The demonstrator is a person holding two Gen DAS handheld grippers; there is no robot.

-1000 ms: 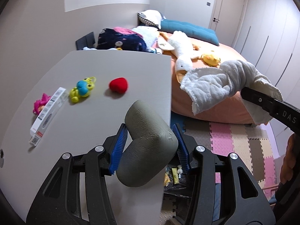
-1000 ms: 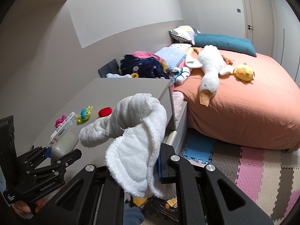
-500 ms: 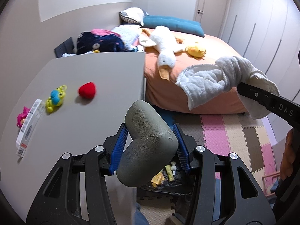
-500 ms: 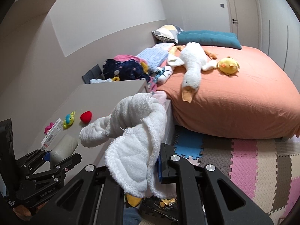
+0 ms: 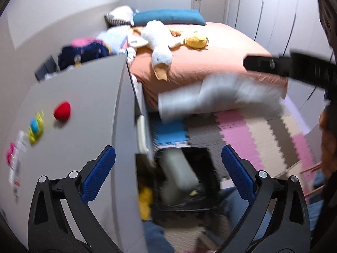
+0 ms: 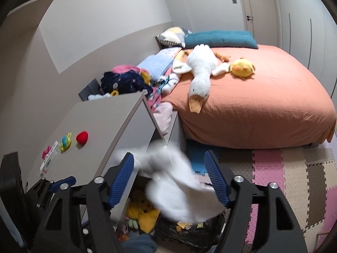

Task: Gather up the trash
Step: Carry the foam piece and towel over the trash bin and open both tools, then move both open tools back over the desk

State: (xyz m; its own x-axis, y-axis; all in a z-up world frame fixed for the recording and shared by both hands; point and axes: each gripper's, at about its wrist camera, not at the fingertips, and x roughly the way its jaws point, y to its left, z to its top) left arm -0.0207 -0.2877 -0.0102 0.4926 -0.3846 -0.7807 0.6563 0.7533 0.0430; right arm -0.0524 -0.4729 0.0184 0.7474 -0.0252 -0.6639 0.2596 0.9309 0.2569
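My left gripper point(image 5: 168, 154) hangs past the desk's edge above a black-lined bin point(image 5: 202, 154). Its jaws are opening wide and nothing sits between the blue pads. A blurred grey padded lump point(image 5: 179, 175) drops free below them into the bin. My right gripper point(image 6: 168, 158) is over the same bin point(image 6: 189, 229), its jaws opening. A blurred white cloth point(image 6: 174, 181) falls between its fingers, and the pads do not press on it. In the left wrist view the cloth point(image 5: 210, 97) drops below one of the right gripper's fingers point(image 5: 273, 65).
The grey desk point(image 5: 88, 109) on the left carries a red toy point(image 5: 62, 110), a yellow-blue toy point(image 5: 35, 127) and a white box point(image 5: 18, 160). Yellow plush point(image 6: 143, 213) lies beside the bin. An orange bed point(image 6: 263, 105) with a goose plush point(image 6: 200, 78) stands beyond coloured foam mats point(image 6: 284, 168).
Both grippers moved off the desk top to over the bin. Both have opened: the grey lump left the left gripper and the white cloth slipped from the right one.
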